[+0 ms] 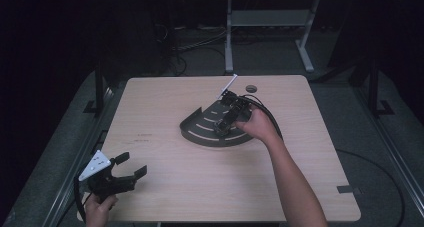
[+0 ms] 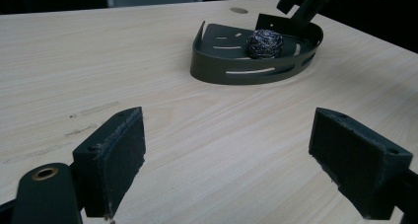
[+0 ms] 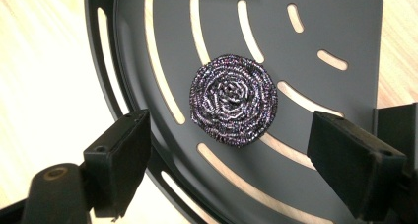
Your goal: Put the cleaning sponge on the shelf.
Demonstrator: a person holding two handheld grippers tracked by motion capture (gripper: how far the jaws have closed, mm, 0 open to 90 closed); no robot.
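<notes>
Your right gripper (image 3: pixel 226 155) hangs over the dark slotted tray (image 3: pixel 345 31) near the middle of the table (image 1: pixel 165 187), jaws spread wide and grasping nothing. The steel wool scrubber (image 3: pixel 233 99) lies on the tray floor beneath them, untouched by either pad. Your left gripper (image 2: pixel 226 155) sits at the table's near left corner, jaws released and empty.

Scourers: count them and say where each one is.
1. The scourer lies on the slotted floor of the dark tray, under the open right gripper. I see no other.
</notes>
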